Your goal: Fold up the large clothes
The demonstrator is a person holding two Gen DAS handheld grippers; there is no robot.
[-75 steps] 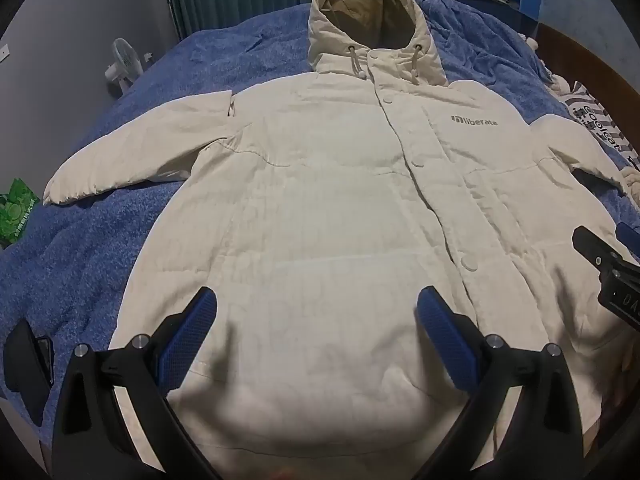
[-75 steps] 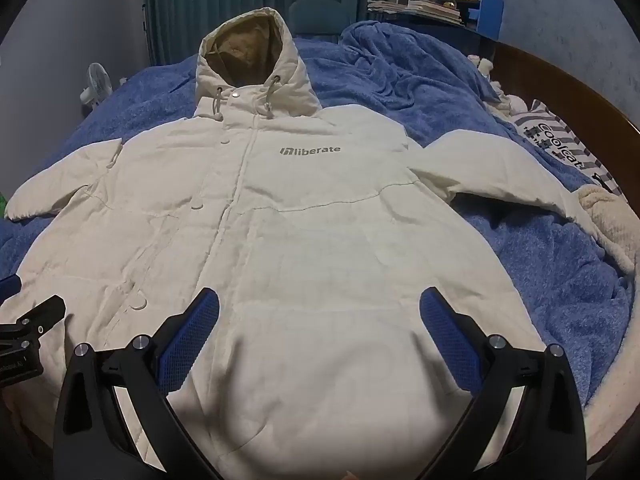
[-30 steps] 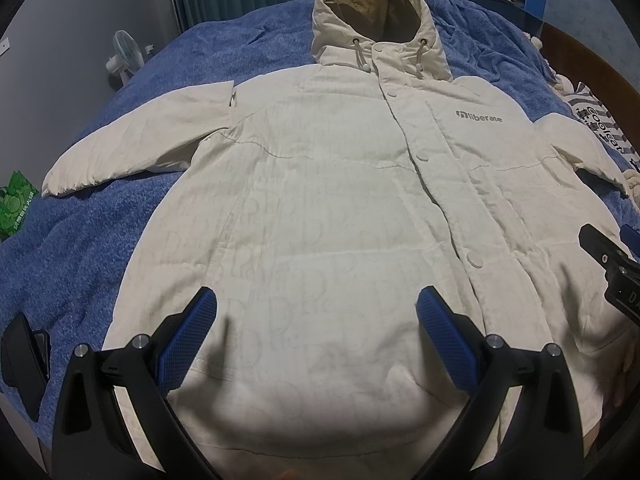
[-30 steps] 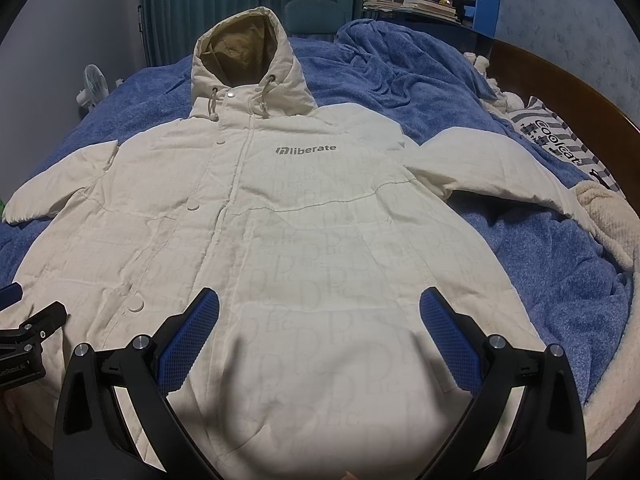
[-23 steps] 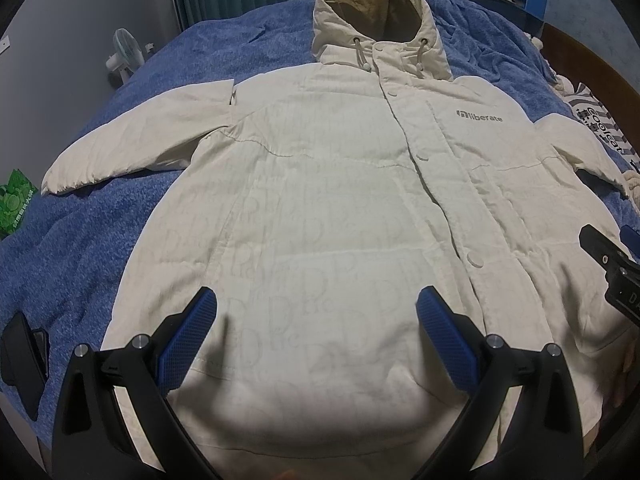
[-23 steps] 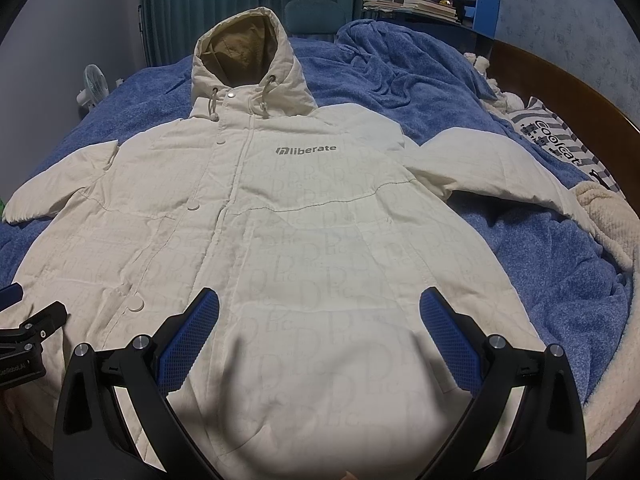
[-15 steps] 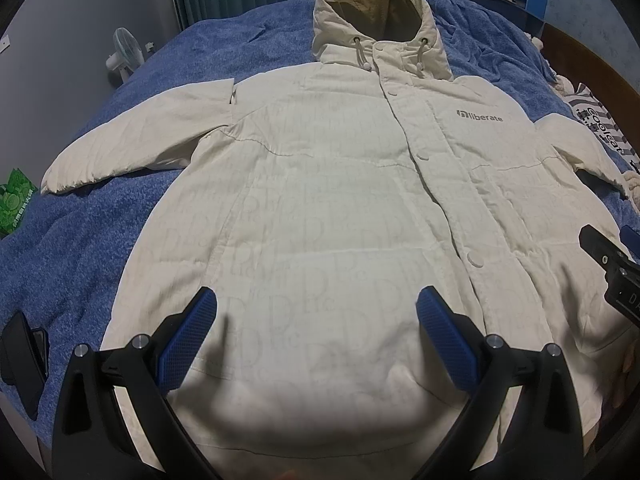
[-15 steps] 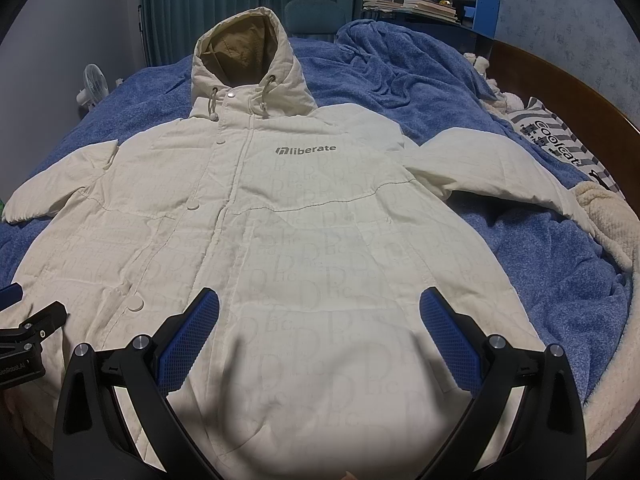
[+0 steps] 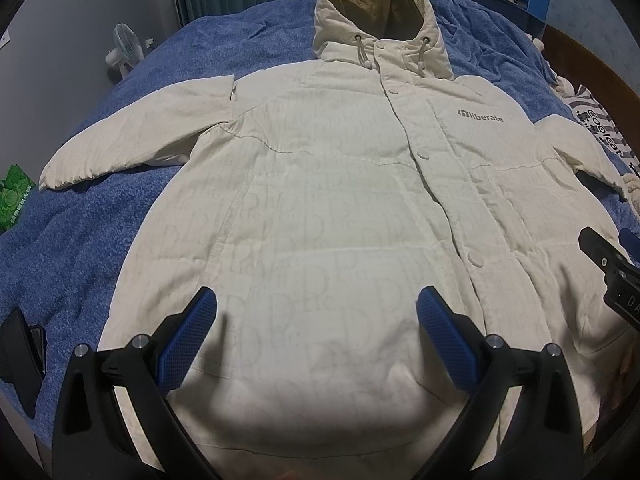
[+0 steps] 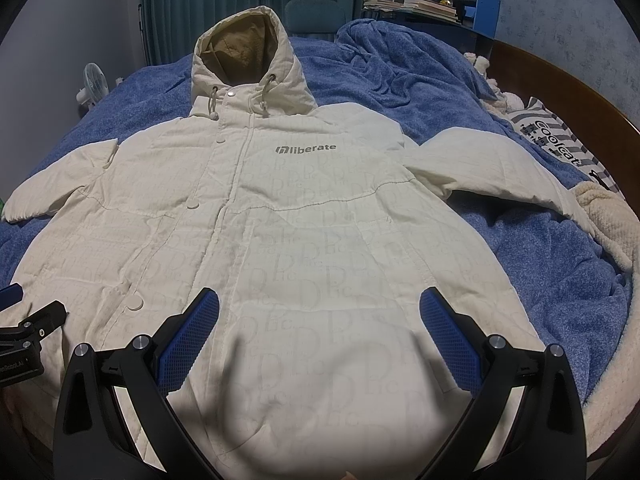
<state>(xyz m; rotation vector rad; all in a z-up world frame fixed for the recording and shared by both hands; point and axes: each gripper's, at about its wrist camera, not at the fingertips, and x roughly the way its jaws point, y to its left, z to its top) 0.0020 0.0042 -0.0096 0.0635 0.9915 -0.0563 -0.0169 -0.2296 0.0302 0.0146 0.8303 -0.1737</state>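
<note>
A large cream hooded jacket (image 9: 320,184) lies flat, front up and buttoned, on a blue bed cover; it also shows in the right wrist view (image 10: 280,220). Its hood points away and both sleeves are spread sideways. My left gripper (image 9: 316,320) is open and empty above the hem on the jacket's left half. My right gripper (image 10: 320,320) is open and empty above the hem on the right half. The right gripper's tip (image 9: 608,256) shows at the left wrist view's right edge; the left gripper's tip (image 10: 28,332) shows at the right wrist view's left edge.
The blue bed cover (image 10: 540,264) is bunched up at the back right. A striped pillow (image 10: 560,148) and a cream fleece blanket (image 10: 608,224) lie along the wooden bed frame on the right. A small fan (image 9: 124,48) stands left. A green packet (image 9: 16,196) lies at the left edge.
Since 2.5 s ago both grippers have shifted slightly, so the jacket sits a little differently in view. In the last second almost nothing has moved. Both grippers stay open.
</note>
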